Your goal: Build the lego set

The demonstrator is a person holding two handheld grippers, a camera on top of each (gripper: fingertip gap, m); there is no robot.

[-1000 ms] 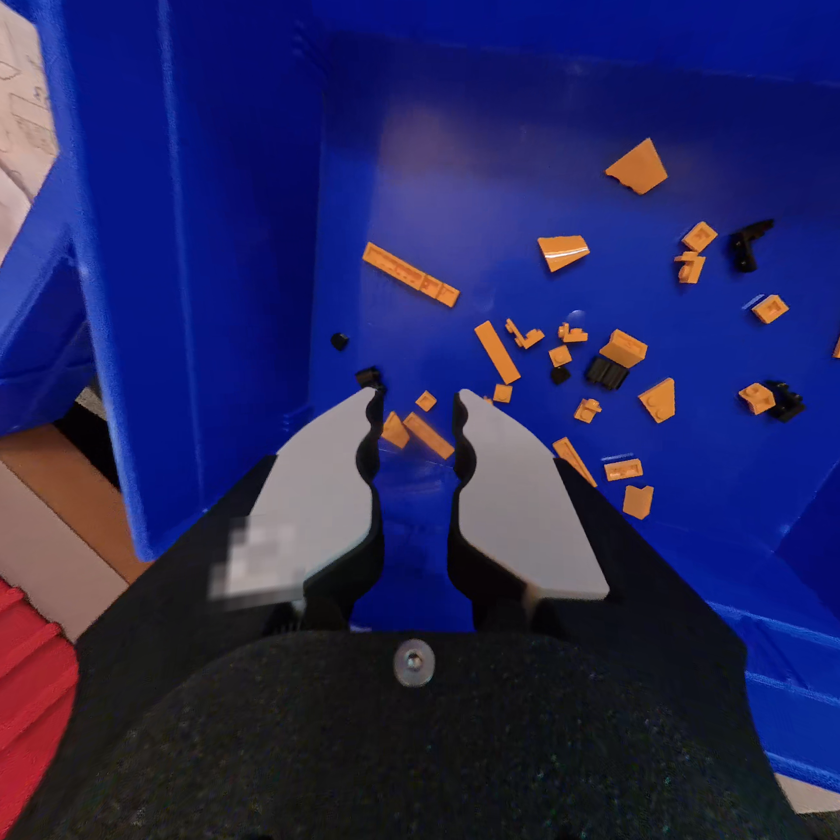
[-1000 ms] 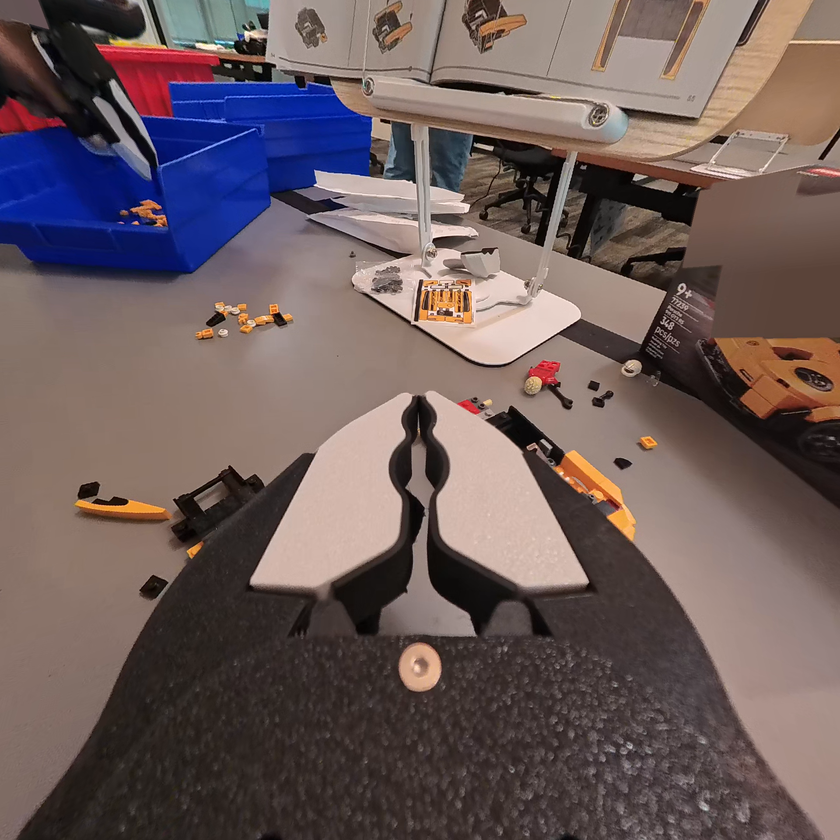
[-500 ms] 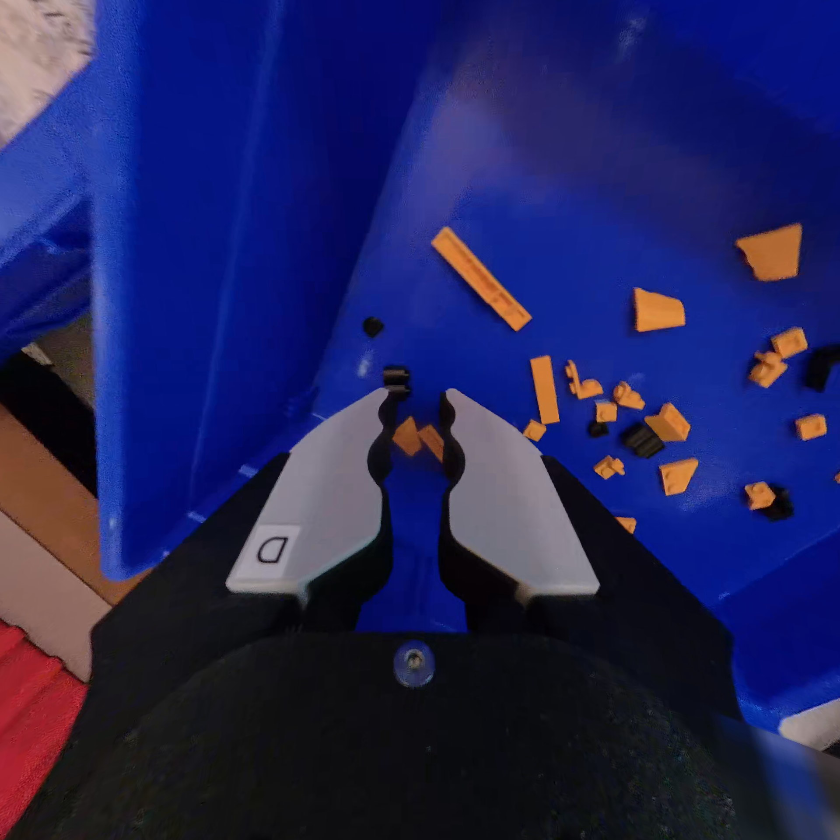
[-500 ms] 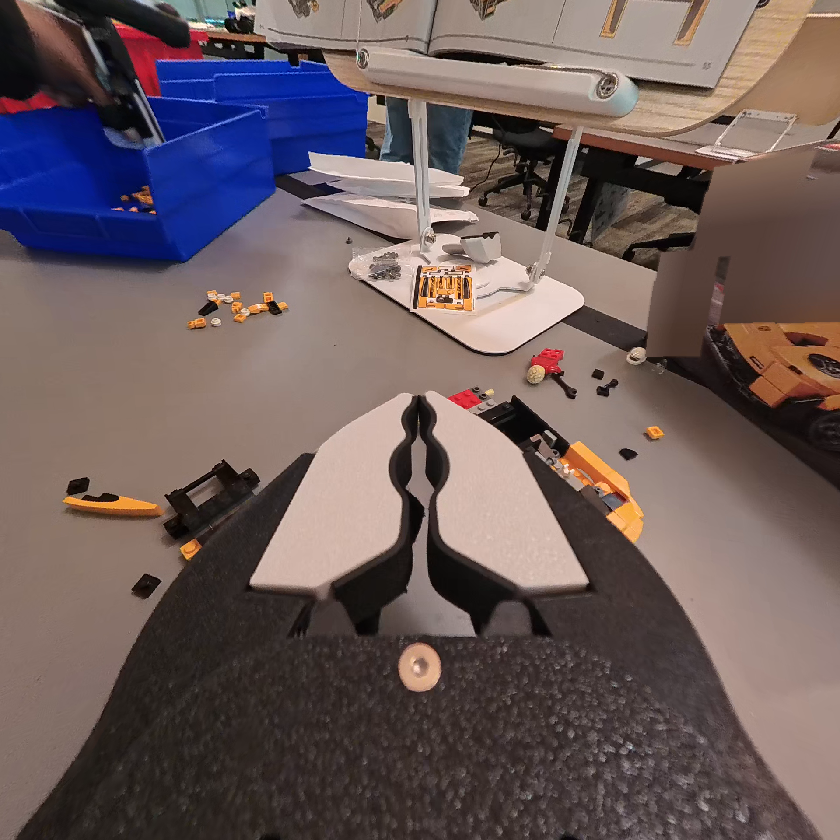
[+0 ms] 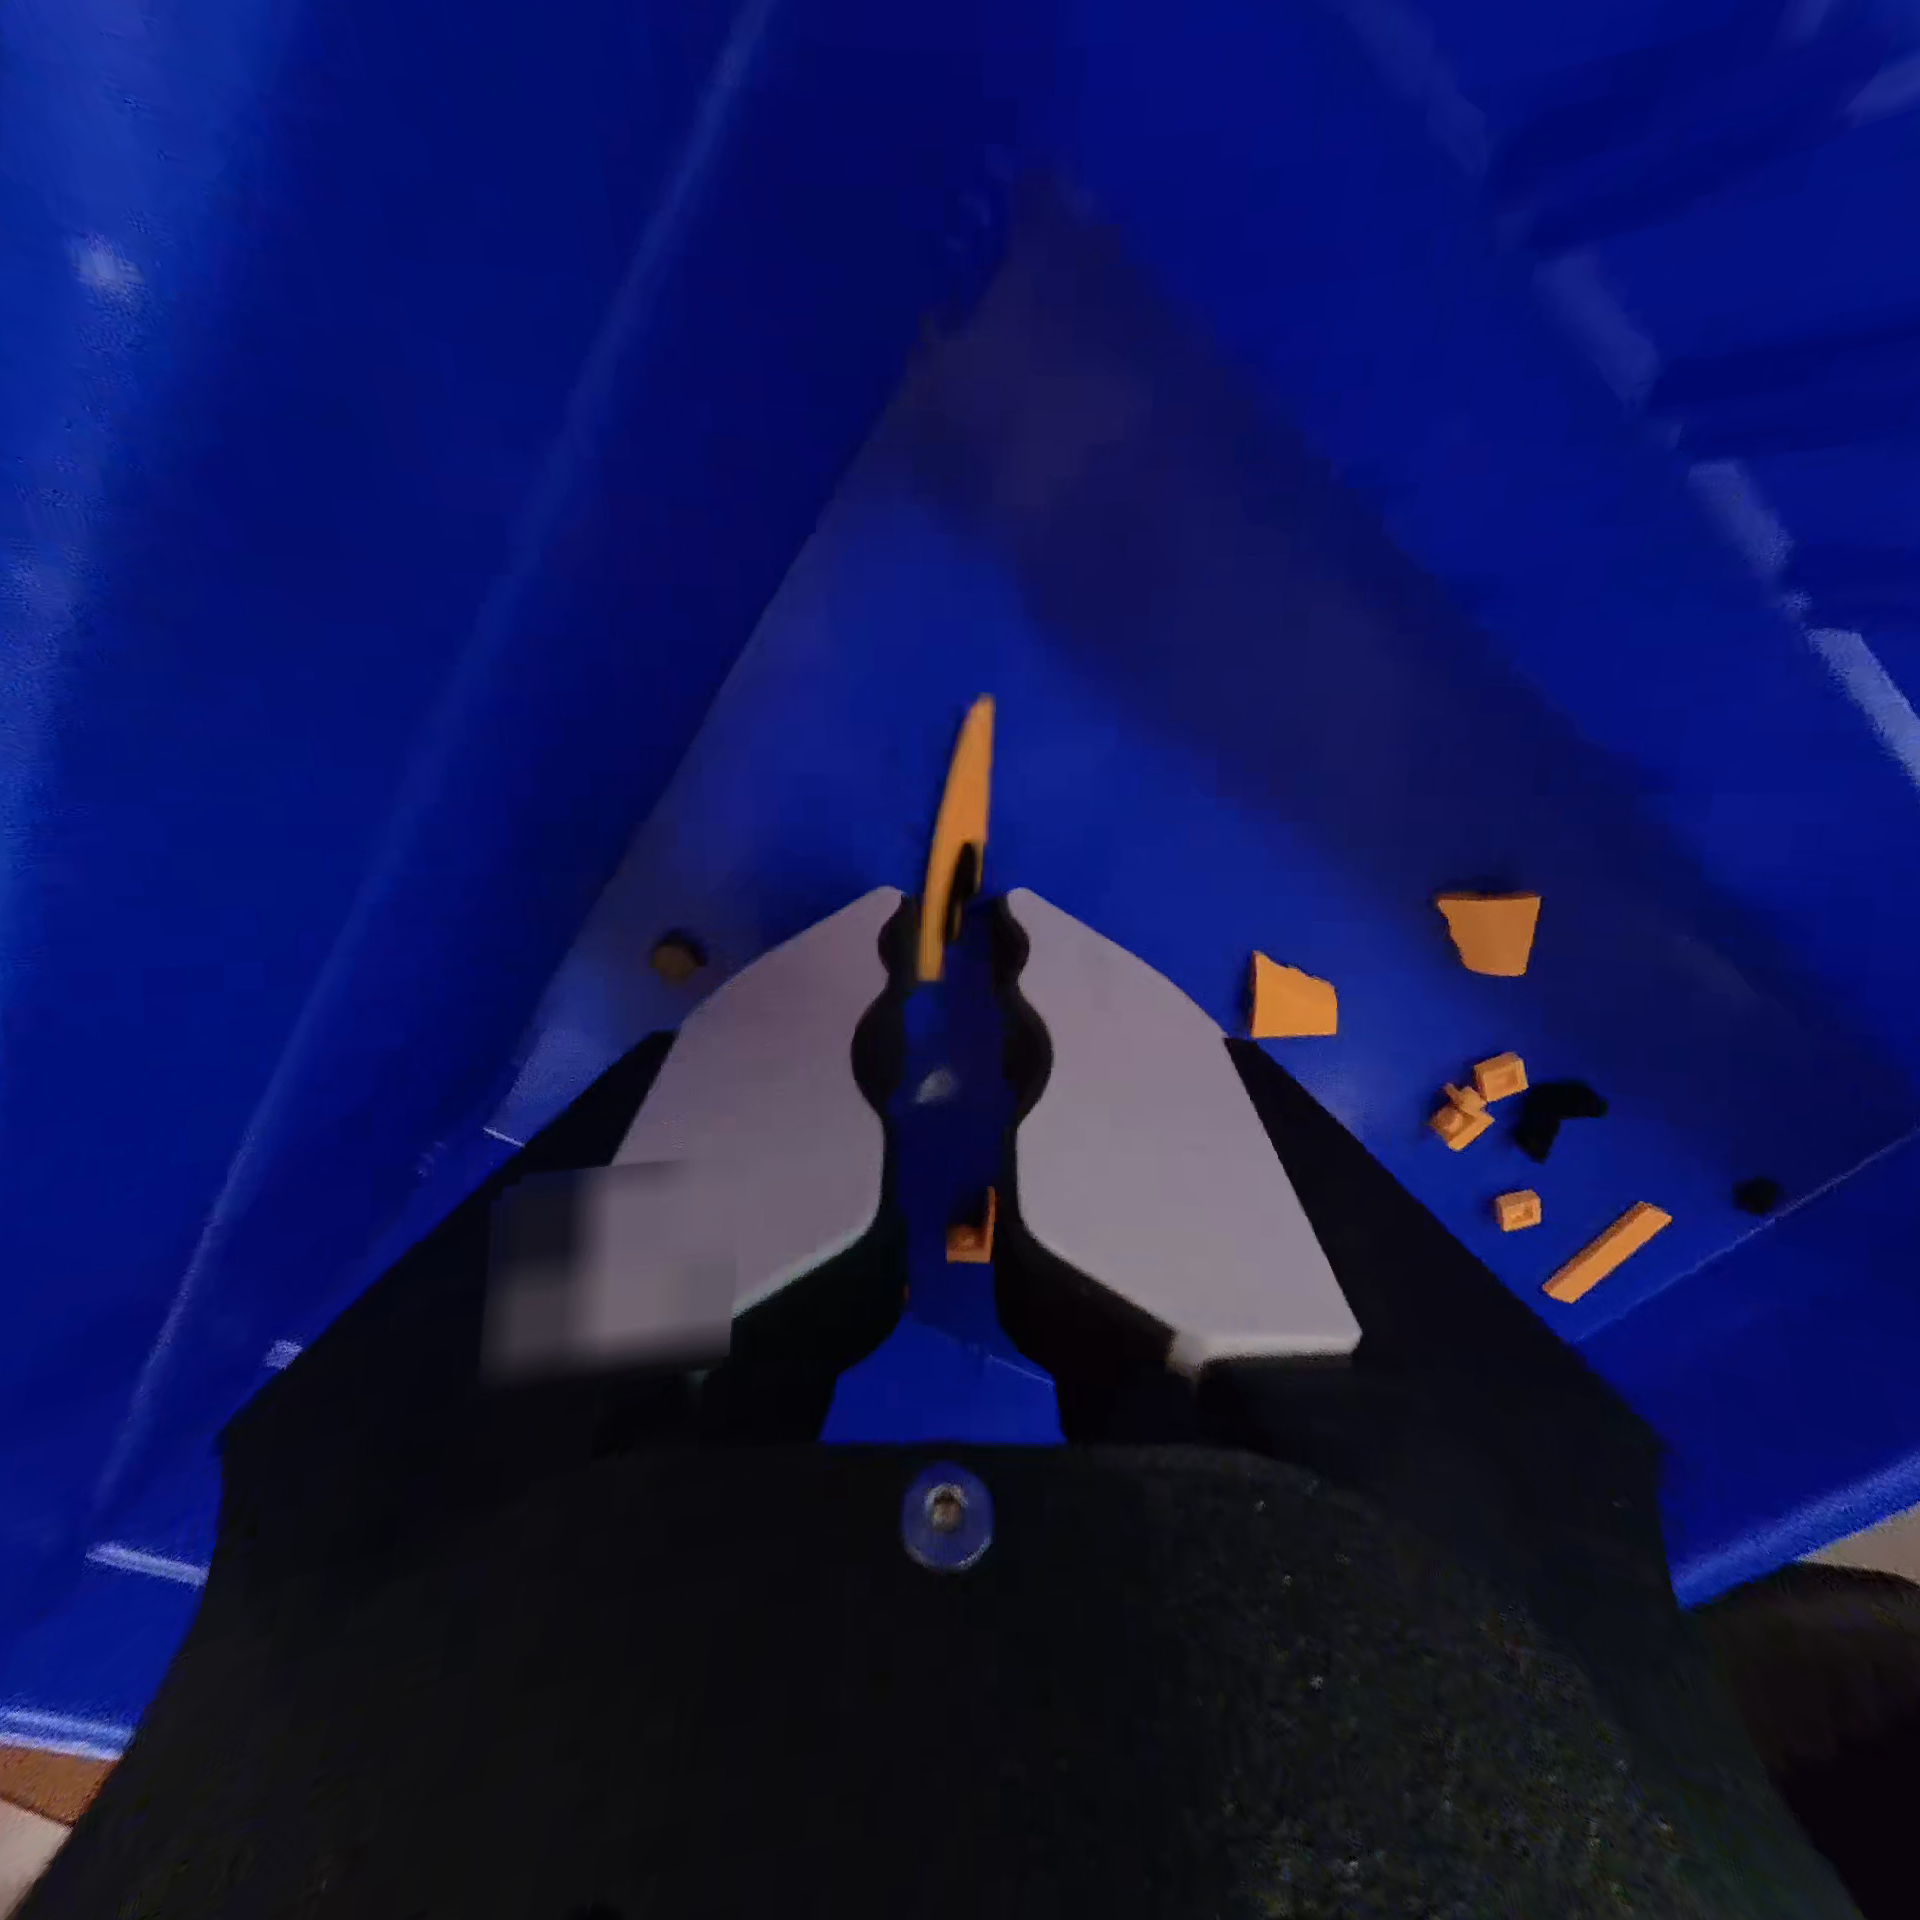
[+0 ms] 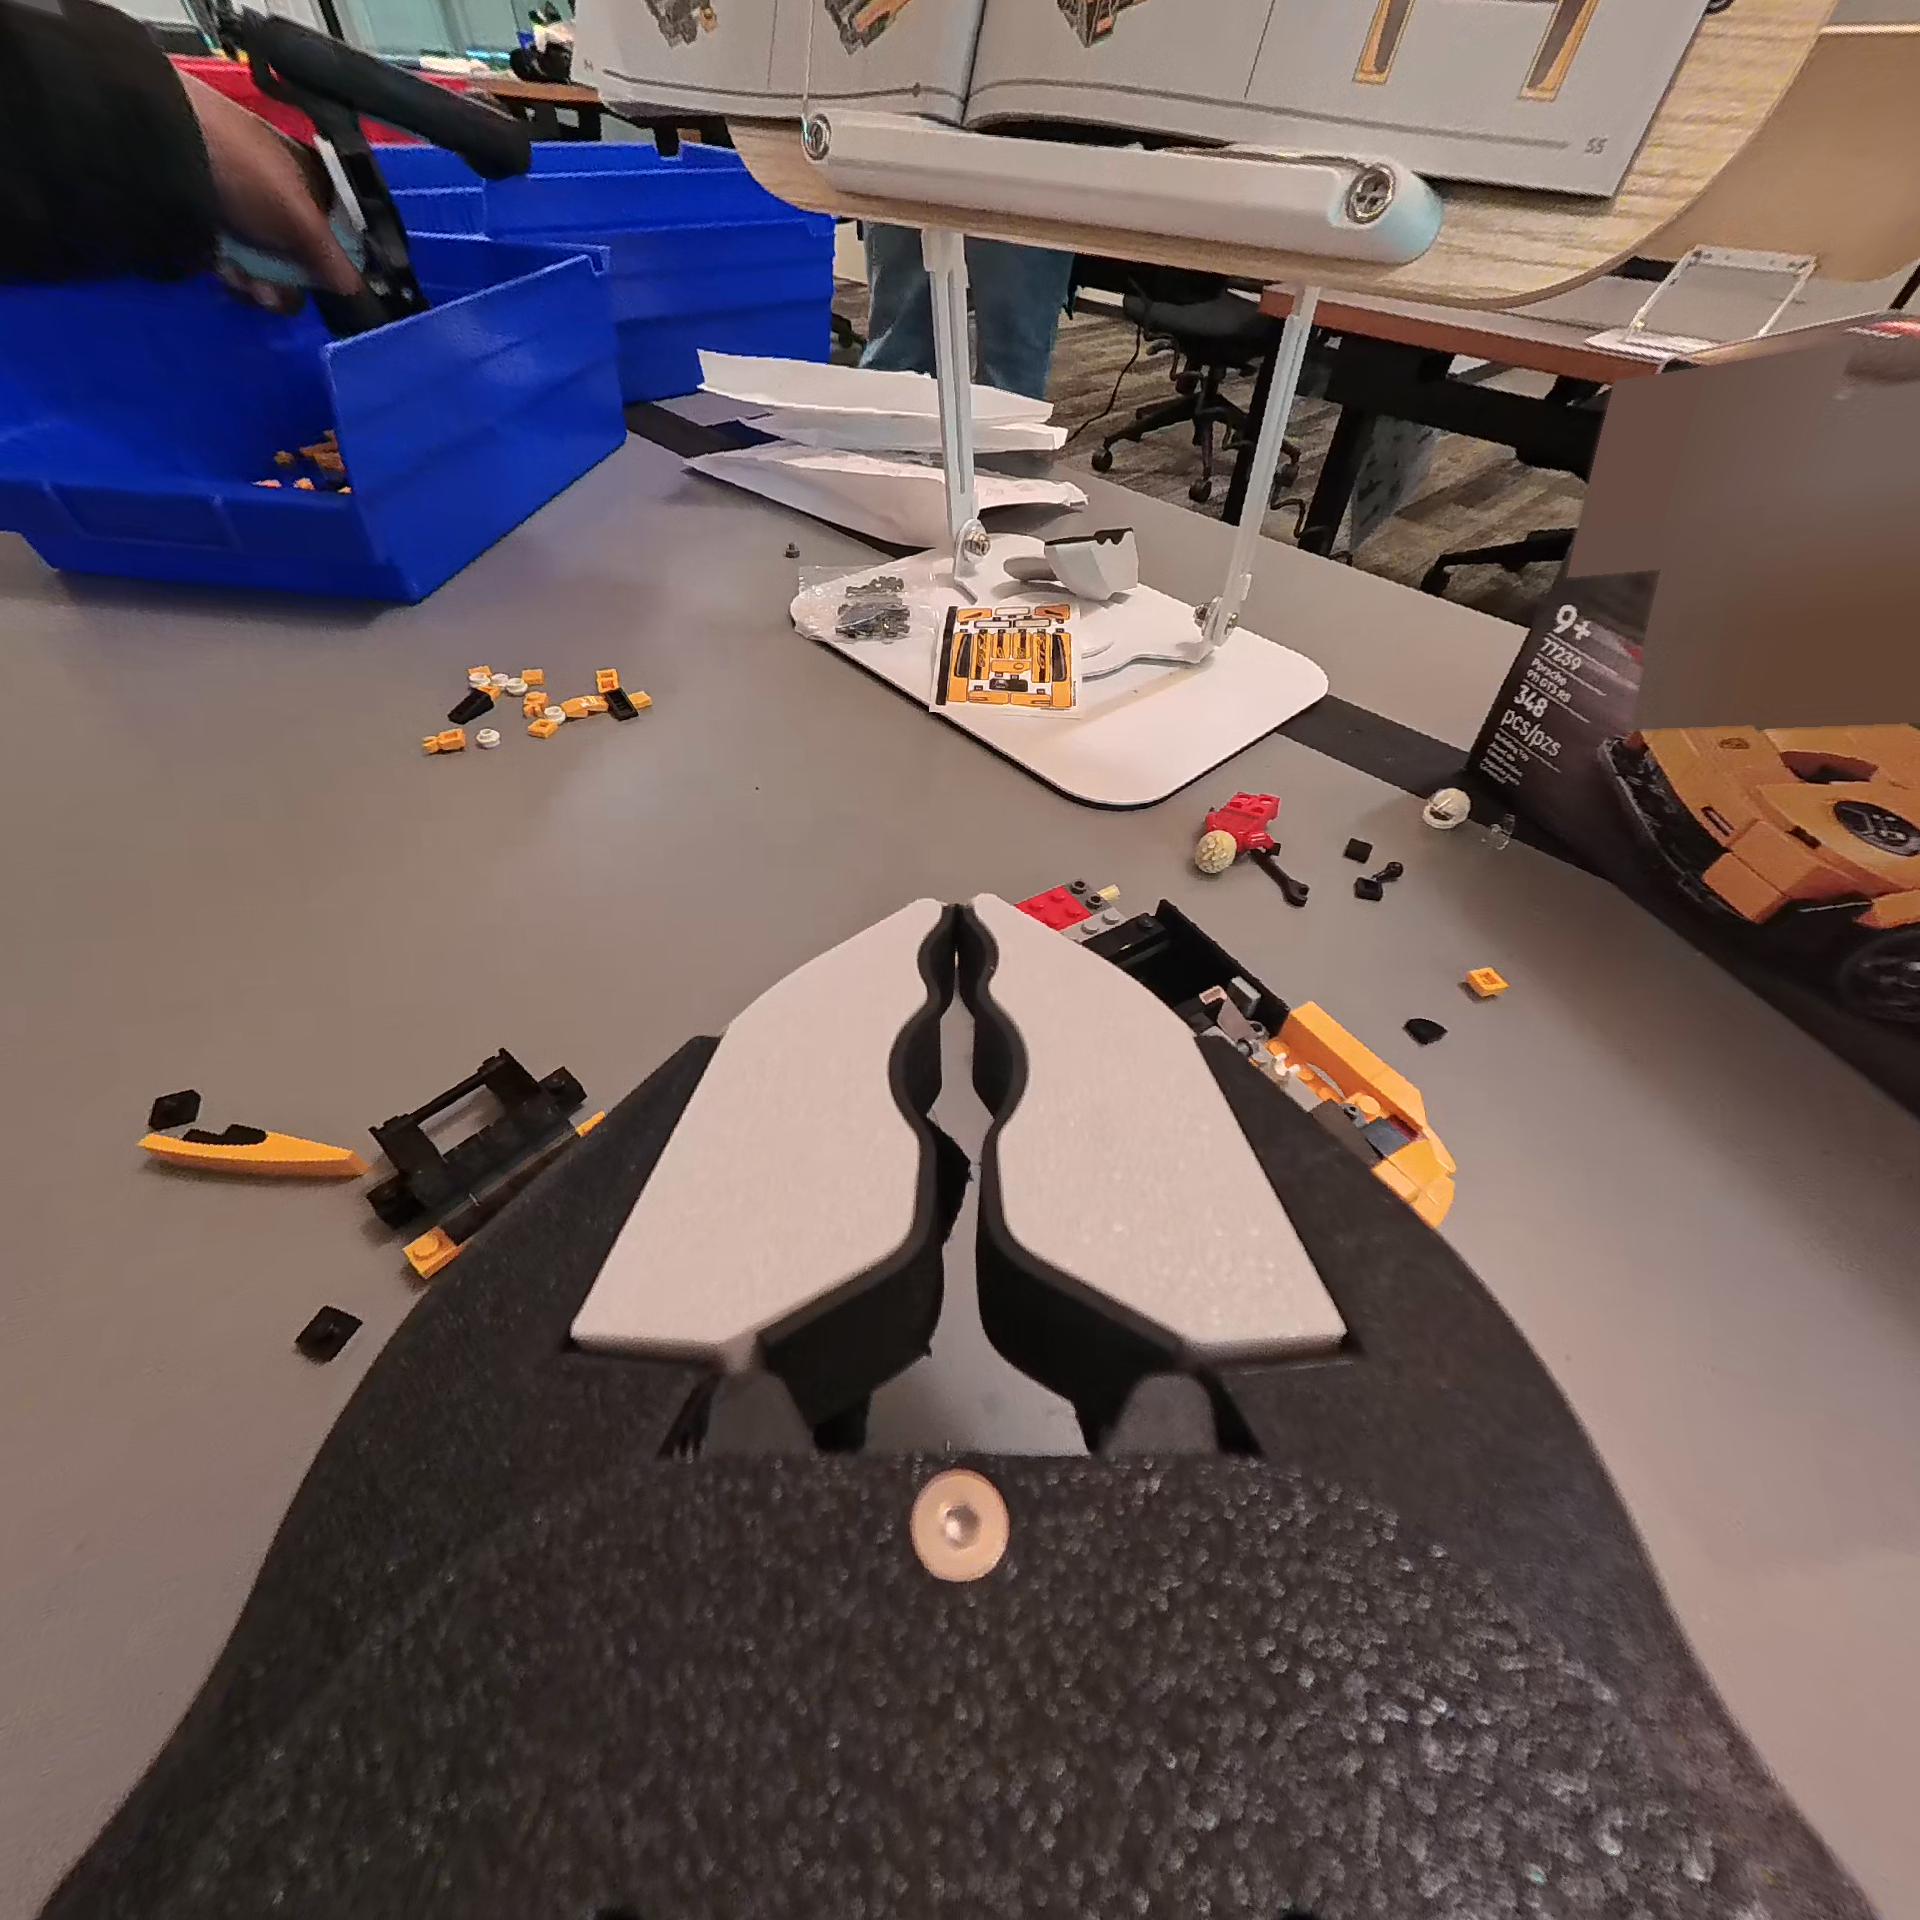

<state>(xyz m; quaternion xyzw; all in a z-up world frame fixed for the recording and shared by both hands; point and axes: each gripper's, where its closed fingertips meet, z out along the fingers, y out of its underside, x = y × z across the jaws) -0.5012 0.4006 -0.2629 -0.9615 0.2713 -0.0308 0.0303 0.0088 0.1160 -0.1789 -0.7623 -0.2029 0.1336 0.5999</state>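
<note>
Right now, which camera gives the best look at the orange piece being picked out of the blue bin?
The left wrist view: the orange piece stands between its fingertips. The right wrist view shows only the blue bin.

White printed text and numbers stand on the dark set box (image 6: 1558,707); the open instruction booklet (image 6: 1299,73) bears a page number.

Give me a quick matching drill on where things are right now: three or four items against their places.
Items:
1. long orange piece
2. sticker sheet
3. orange wedge
4. right hand-held gripper

Places:
A. on the white stand base
B. shut, holding nothing, above the grey table
C. on the table, left of the black frame
D. between the left hand-held gripper's tips in the blue bin

Pairs: 1-D, 2-A, 3-C, 4-B
</note>
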